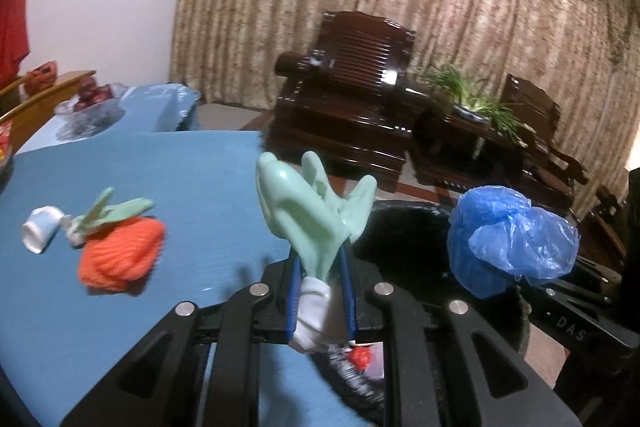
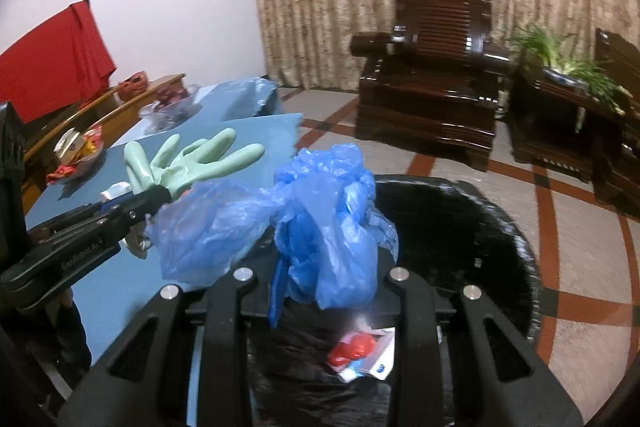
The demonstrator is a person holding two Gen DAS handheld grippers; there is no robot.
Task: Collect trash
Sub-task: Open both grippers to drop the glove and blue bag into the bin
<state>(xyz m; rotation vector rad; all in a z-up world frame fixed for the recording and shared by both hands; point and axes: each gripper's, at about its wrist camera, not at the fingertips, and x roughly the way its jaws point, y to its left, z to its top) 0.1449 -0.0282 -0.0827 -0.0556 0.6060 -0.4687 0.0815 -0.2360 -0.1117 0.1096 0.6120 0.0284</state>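
Clearly "GenRoboAI" marks the left gripper [image 2: 160, 195], jaws clamping a green glove [image 1: 316, 211]; right gripper [image 2: 324, 291] clamps a blue bag [image 2: 332, 227].

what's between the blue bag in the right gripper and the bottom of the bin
Nothing in the right wrist view: the blue plastic bag hangs over the open black bin, with only air above the red wrapper and papers already inside.

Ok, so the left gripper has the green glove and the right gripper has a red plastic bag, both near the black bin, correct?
Not quite: the plastic bag in the right gripper is blue, not red, as the right wrist view shows. The rest holds: the left gripper grips the green glove, and both are near the black bin.
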